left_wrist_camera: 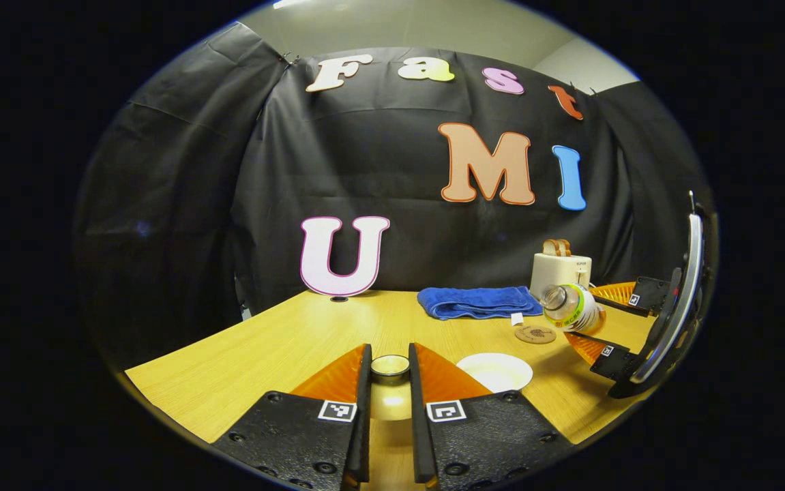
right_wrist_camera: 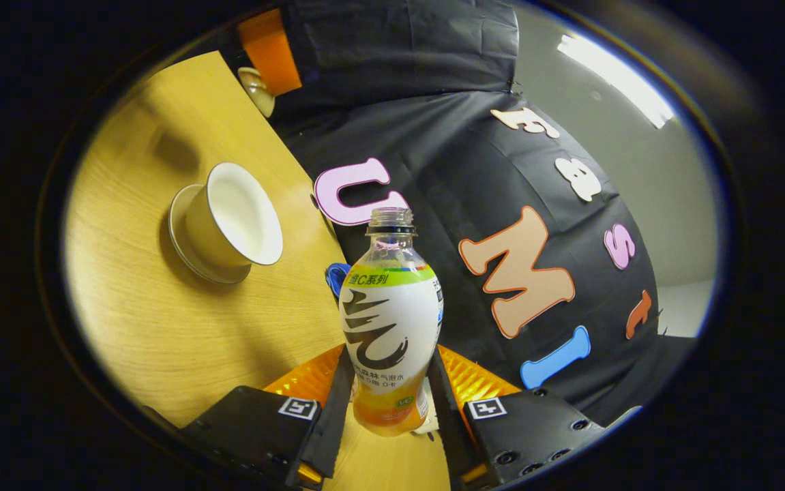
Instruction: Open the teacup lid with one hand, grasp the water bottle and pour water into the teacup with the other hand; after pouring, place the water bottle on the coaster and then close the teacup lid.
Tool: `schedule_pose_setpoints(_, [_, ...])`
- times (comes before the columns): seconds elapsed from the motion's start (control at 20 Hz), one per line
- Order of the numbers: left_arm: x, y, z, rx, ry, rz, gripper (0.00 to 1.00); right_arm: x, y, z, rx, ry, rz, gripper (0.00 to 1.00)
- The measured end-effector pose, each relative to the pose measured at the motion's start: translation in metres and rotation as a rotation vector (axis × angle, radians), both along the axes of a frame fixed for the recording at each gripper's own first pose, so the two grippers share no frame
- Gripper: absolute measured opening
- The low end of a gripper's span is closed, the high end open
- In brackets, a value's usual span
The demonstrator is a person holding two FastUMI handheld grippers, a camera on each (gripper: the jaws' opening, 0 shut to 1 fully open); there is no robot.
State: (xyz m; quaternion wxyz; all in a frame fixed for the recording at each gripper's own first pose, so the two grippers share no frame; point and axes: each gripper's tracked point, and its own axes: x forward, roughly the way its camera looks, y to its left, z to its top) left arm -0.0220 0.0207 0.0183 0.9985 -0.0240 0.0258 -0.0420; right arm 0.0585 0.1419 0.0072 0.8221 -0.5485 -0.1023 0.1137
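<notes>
My left gripper (left_wrist_camera: 390, 352) is shut on the cream teacup lid (left_wrist_camera: 390, 401), held low over the near table. To its right stands the open white teacup (left_wrist_camera: 494, 372). Farther right, my right gripper (left_wrist_camera: 598, 320) holds the uncapped water bottle (left_wrist_camera: 573, 308) tilted on its side, mouth pointing left, just above the round wooden coaster (left_wrist_camera: 535, 334). In the right gripper view, the right gripper (right_wrist_camera: 391, 354) is shut on the bottle (right_wrist_camera: 391, 320), which holds a little orange liquid. The teacup (right_wrist_camera: 228, 218) sits on its saucer to the left. At the top the left gripper (right_wrist_camera: 268, 54) holds the lid (right_wrist_camera: 258, 88).
A folded blue towel (left_wrist_camera: 477, 301) lies at the back of the wooden table (left_wrist_camera: 276, 341), with a white toaster (left_wrist_camera: 560, 270) behind it to the right. The black cloth wall closes the far and left sides.
</notes>
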Motion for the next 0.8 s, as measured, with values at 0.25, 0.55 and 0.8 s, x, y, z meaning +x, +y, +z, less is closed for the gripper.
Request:
schedule_pose_setpoints(0.25, [0.0,0.005,0.002,-0.017,-0.006,0.007,0.23,0.002,0.0,0.004,-0.148,-0.055,0.02,0.64])
schedule_pose_setpoints(0.55, [-0.002,0.005,0.006,-0.027,-0.012,0.004,0.22,-0.006,0.007,0.007,-0.278,-0.096,0.06,0.65])
schedule_pose_setpoints(0.8, [-0.002,0.006,0.008,-0.037,-0.012,0.004,0.22,-0.007,0.011,0.007,-0.357,-0.128,0.094,0.64])
